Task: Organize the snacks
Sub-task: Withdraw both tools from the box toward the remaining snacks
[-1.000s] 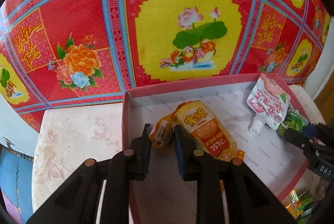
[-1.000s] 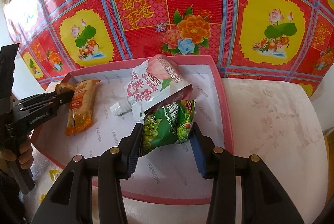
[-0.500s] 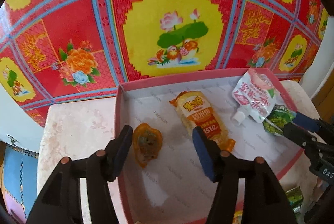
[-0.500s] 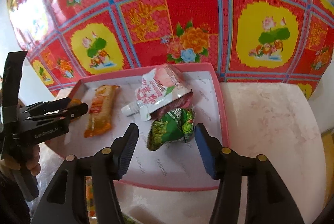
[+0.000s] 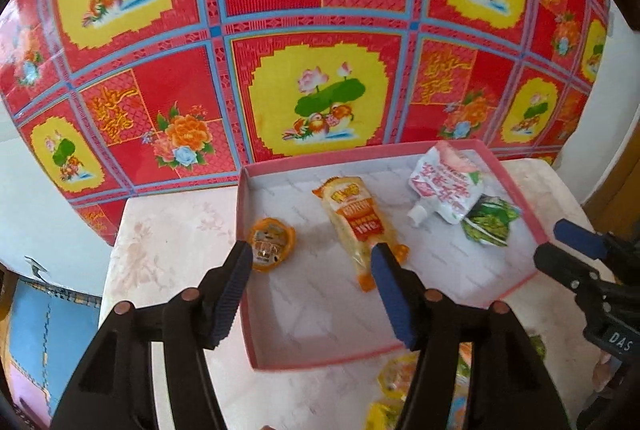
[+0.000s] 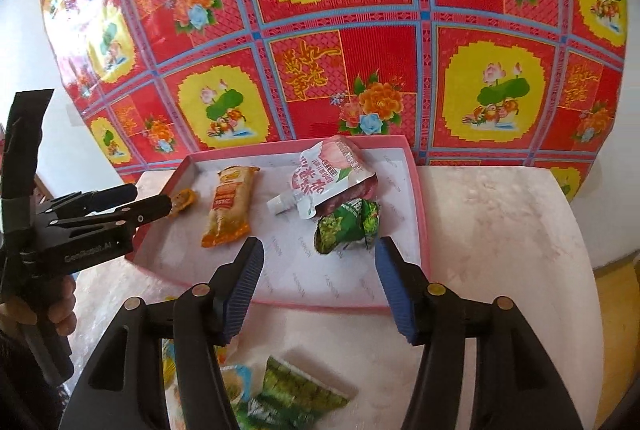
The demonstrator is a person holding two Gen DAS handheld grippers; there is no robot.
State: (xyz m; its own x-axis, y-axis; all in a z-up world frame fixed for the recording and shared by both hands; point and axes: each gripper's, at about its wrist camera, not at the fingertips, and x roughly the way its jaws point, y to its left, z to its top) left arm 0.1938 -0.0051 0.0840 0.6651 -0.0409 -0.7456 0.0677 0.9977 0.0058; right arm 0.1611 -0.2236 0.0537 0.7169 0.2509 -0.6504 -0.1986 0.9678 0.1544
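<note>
Pink-walled tray [image 5: 516, 189] sits on the pale counter [image 5: 168, 230]. Left wrist view: left gripper [image 5: 312, 284] jaws have just been opening and stand spread, nothing between them; round orange snack [image 5: 272, 238], long orange packet [image 5: 358, 220], white spouted pouch [image 5: 444, 183] and green packet [image 5: 490, 220] lie inside the tray. Right wrist view: right gripper [image 6: 318, 282] jaws have just been opening, spread and empty, green packet [image 6: 346, 226] lying beyond them in the tray [image 6: 422, 213]; more snacks [image 6: 288, 394] lie on the counter [image 6: 500, 230] below.

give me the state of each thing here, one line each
left gripper: jaws open, holding nothing
right gripper: jaws open, holding nothing
pink tray: holds four snacks
spout pouch: capped, lying over green packet
green packet: crumpled, in tray
orange bar: flat in tray
</note>
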